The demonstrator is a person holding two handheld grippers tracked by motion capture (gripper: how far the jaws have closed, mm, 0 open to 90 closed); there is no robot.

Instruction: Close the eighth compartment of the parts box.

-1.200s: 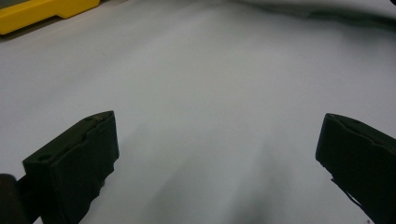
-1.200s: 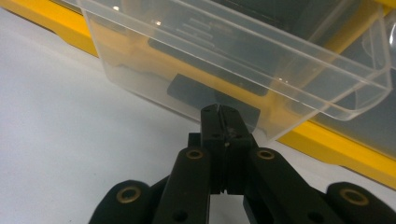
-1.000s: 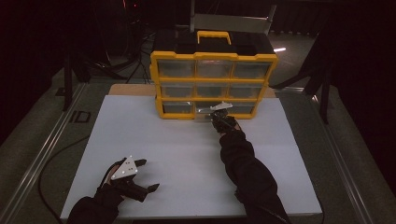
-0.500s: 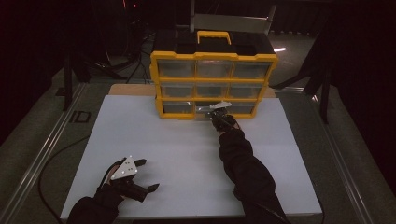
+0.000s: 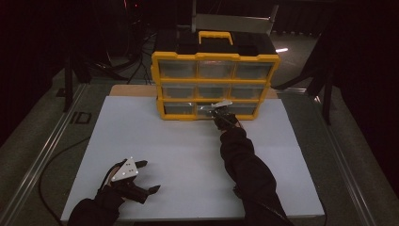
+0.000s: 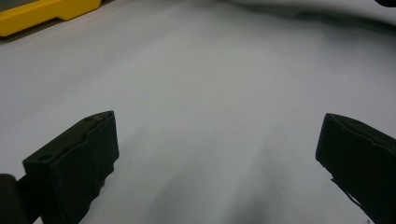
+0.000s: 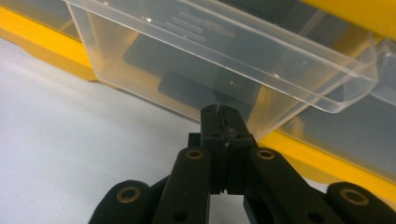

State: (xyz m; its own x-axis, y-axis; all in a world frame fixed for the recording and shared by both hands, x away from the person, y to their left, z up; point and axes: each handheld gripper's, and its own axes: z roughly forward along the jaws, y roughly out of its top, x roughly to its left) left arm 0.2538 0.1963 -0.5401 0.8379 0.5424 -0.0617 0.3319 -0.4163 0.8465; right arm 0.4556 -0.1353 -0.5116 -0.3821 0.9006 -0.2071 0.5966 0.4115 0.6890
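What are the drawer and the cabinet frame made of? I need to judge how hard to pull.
Drawer: looks like thin clear plastic, glossy; dark contents show through its walls. Frame: seemingly moulded opaque yellow plastic, smooth, slightly shiny. The right tool is shut at the drawer's front, probably on its lip.

Open white table [image 5: 188, 155] all round; yellow organiser [image 5: 215, 84] and pulled-out clear drawer [image 7: 224, 60] blocking the far side

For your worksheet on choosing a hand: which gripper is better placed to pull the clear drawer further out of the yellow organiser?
The right gripper. Its jaws are shut at the front of the clear drawer in the bottom row of the yellow organiser. The left gripper rests open on the white table, far from it.
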